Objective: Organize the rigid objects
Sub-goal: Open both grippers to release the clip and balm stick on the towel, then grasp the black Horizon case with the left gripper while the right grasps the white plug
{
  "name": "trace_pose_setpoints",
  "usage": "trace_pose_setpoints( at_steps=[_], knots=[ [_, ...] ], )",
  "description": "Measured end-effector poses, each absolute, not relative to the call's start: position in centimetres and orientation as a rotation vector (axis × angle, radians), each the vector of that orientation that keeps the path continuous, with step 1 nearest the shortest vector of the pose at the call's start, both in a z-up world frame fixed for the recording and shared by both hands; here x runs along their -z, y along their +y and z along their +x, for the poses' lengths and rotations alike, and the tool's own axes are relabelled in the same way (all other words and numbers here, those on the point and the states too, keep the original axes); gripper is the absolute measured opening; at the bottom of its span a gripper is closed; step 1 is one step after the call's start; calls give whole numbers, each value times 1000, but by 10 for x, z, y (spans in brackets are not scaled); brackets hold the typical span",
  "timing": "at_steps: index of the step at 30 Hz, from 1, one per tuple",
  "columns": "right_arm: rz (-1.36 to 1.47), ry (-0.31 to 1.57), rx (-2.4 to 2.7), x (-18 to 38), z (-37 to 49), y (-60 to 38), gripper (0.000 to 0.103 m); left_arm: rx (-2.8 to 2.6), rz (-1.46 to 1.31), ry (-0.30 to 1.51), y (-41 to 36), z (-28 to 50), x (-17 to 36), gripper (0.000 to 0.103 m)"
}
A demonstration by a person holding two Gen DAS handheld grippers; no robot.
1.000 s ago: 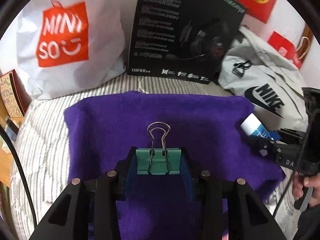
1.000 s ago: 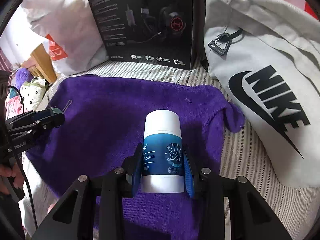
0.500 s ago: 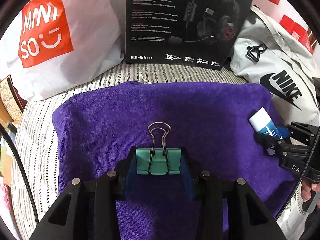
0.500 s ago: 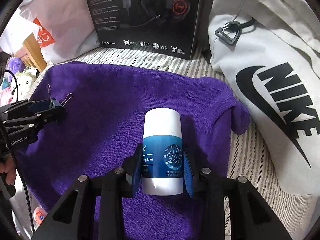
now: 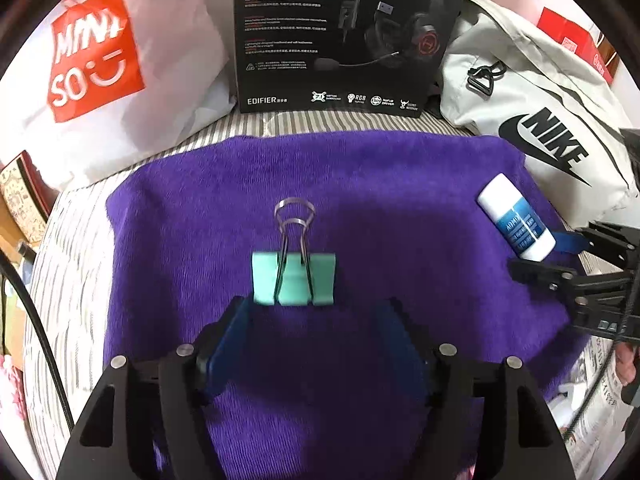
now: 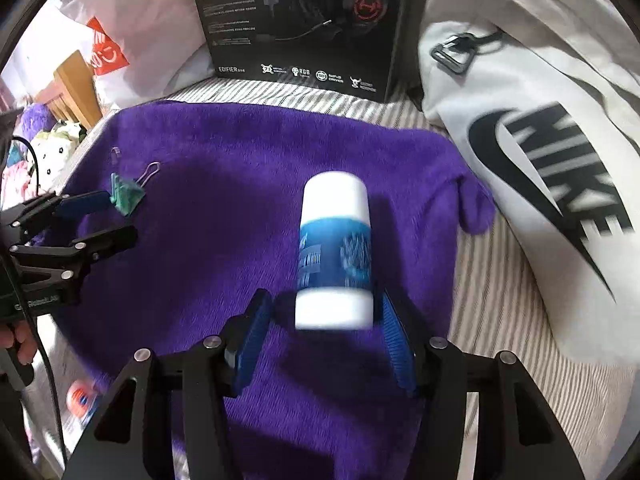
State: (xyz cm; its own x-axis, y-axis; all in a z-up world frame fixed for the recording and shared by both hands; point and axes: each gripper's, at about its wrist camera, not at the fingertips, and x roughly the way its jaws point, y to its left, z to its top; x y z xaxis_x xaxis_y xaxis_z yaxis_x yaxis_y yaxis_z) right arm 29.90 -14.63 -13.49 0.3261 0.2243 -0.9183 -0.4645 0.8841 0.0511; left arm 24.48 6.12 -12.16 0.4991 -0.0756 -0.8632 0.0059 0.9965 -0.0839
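Binder clip (image 5: 294,278), teal with wire handles: lies on the purple towel (image 5: 200,208), centre of the left wrist view, just ahead of your left gripper (image 5: 312,336). Jaws have just been opening; pads stand clear on both sides, nothing between them.

Balm tube (image 6: 334,248), white with blue label: centre of the right wrist view, blurred, so likely not yet settled. Your right gripper (image 6: 324,332) has its jaws just opened too; the pads flank only the tube's lower end with a gap showing on the left side. It looks released, not gripped.

Risks from here:
- The tube is round and lies on soft pile near the towel's right edge. It could roll off onto the striped bedding (image 6: 520,320).
- Pull the right gripper back crooked and a pad could clip the tube's base and set it rolling.
- The clip's wire handles stick out toward the top of the frame. A pad sweeping forward could snag them and drag the clip.
- The towel is loose. A low pad could bunch it and shift both items.

Containers:
- Headset box (image 5: 352,32), upper centre: closed, contents unseen.
- White shopping bag (image 5: 120,60), upper left: contents hidden.
- Grey drawstring bag (image 5: 540,112), upper right: bulging, contents hidden.
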Motion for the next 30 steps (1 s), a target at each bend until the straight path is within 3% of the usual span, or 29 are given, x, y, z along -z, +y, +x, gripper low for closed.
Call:
trace_pose_setpoints(
  at_steps=[9, 18, 30],
  knots=[
    [-98, 1107, -436, 88, 229, -190, 59, 48, -117, 988, 58, 168, 81, 67],
    [-31, 1085, -419, 65, 137, -215, 62, 71, -200, 1064, 38, 89, 96, 67],
    [44, 1124, -443, 70, 80, -236, 62, -21, -100, 1108, -3, 98, 116, 68]
  ],
)
